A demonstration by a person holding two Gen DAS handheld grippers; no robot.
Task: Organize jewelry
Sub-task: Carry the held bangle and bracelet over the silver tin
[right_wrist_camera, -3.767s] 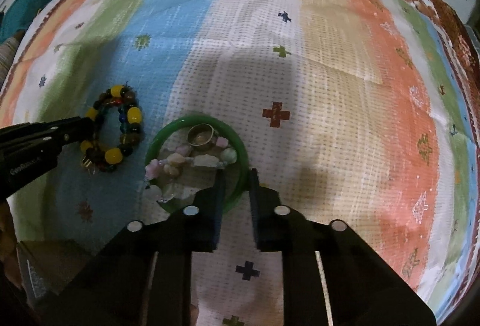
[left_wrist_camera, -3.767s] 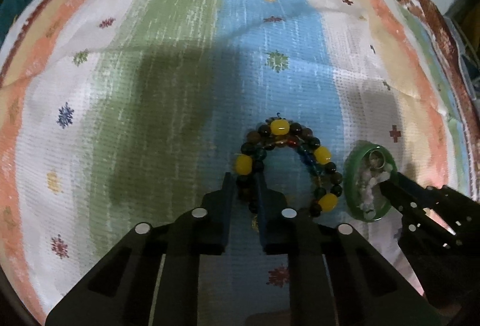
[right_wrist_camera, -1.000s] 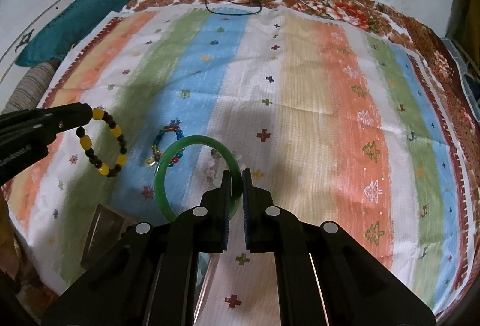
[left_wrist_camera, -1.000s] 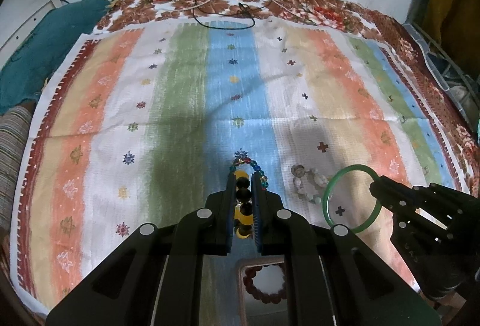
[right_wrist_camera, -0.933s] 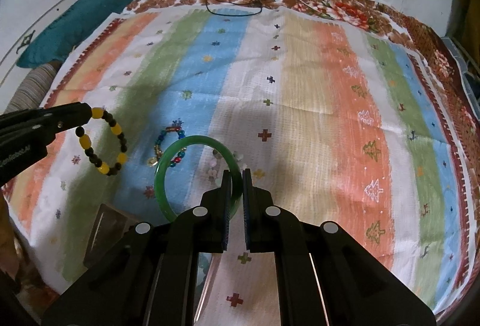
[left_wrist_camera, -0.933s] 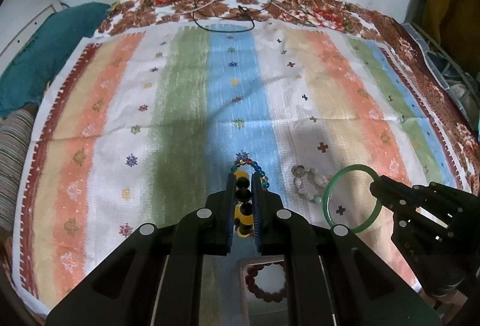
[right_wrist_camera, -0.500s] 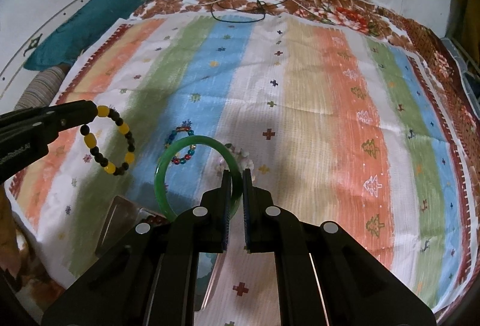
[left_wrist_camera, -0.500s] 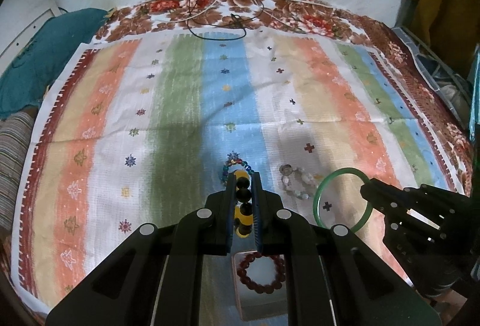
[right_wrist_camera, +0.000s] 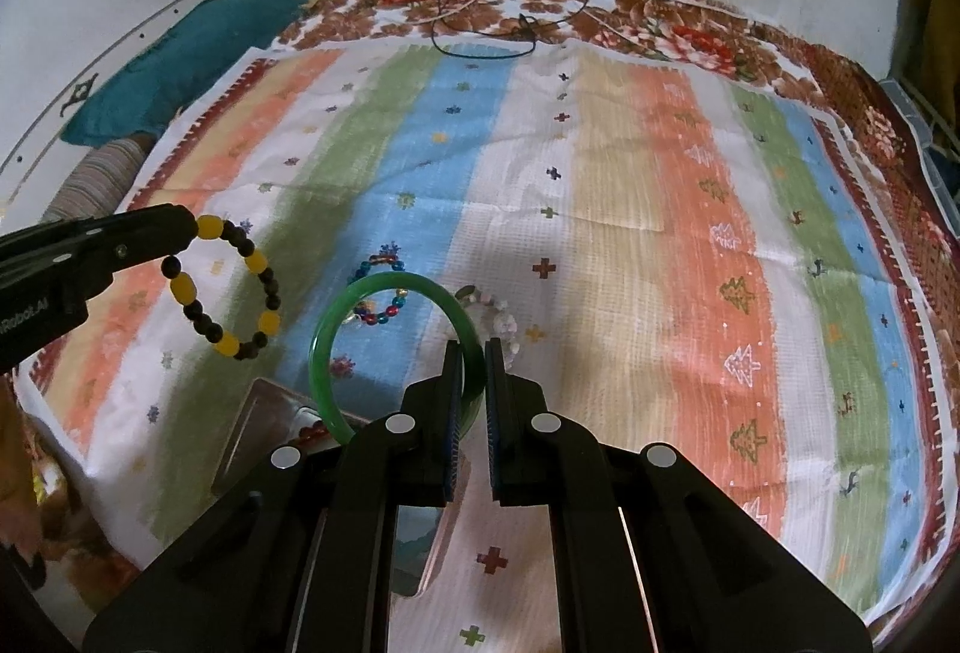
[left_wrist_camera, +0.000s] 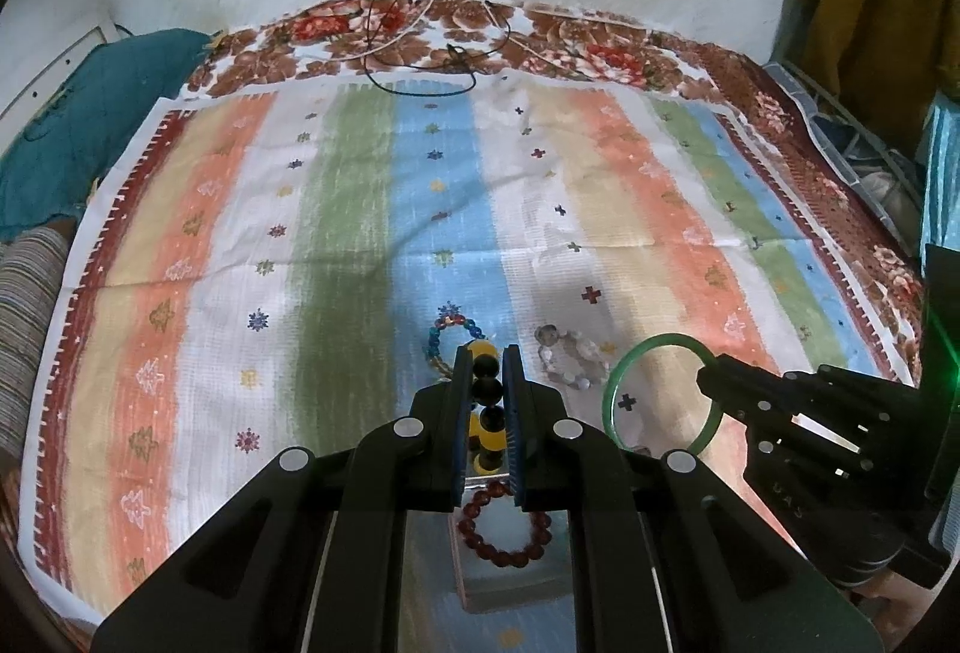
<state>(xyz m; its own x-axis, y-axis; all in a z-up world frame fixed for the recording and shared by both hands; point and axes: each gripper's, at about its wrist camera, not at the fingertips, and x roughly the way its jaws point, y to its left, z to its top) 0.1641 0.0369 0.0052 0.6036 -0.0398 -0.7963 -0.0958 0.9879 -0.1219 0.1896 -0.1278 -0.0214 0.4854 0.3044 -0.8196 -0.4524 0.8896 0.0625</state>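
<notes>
Black tongs both clamped, one bracelet each, lifted above the striped cloth [left_wrist_camera: 360, 209].
My left tongs [left_wrist_camera: 485, 371] pinch the yellow-and-black bead bracelet [right_wrist_camera: 225, 287]; my right tongs [right_wrist_camera: 474, 359] grip the green bangle [right_wrist_camera: 384, 347]. Below lie a multicoloured bracelet [left_wrist_camera: 453, 338], a pale bracelet [left_wrist_camera: 570, 362] and a boxed red one [left_wrist_camera: 504, 524].

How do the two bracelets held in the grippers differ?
The yellow-and-black bracelet is a string of separate beads; the green bangle is one smooth rigid ring. The left gripper holds the beads, the right gripper the bangle. Both hang clear of the striped cloth.
</notes>
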